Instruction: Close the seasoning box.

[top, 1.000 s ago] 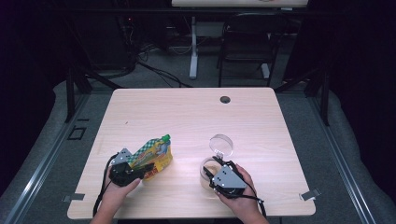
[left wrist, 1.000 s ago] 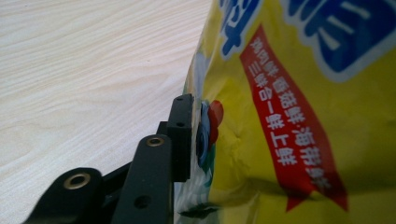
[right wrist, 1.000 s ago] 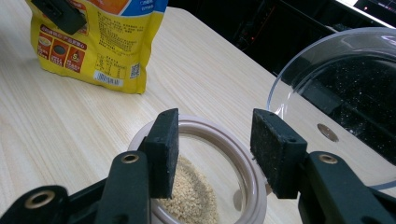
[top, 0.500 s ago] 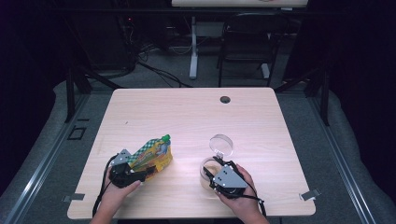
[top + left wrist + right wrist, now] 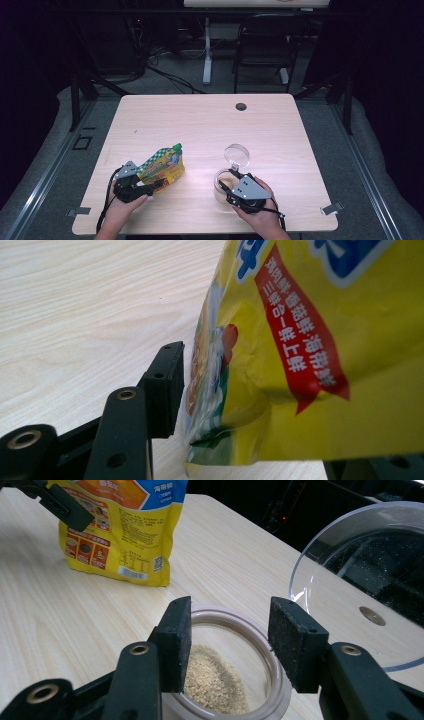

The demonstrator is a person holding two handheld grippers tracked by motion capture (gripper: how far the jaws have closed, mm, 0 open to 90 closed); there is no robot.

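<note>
While the person's 2 hands rest at the near edge of the wooden table (image 5: 200,120), the left gripper (image 5: 150,186) lies low beside the yellow and green pouch (image 5: 162,165), which stands on its base at the table's near left with its green cap (image 5: 177,147) at the top. Its jaws have just been opening; in the left gripper view the pouch's lower edge sits between them, and 1 black pad (image 5: 167,385) stands just clear of the foil, so the pouch is not pinched. The right gripper (image 5: 230,645) is at the near right, its jaws spread wide over the mouth of a clear jar (image 5: 223,186) with a beige rim (image 5: 280,680); the left pad reaches inside the rim and the right one lies over it, but whether either presses on it cannot be told. Pale grain (image 5: 212,680) covers the jar's bottom. The jar's clear round lid (image 5: 236,155) stands tilted open just behind the jar, on the far side. Pouch and jar are well apart, with bare tabletop between them.
</note>
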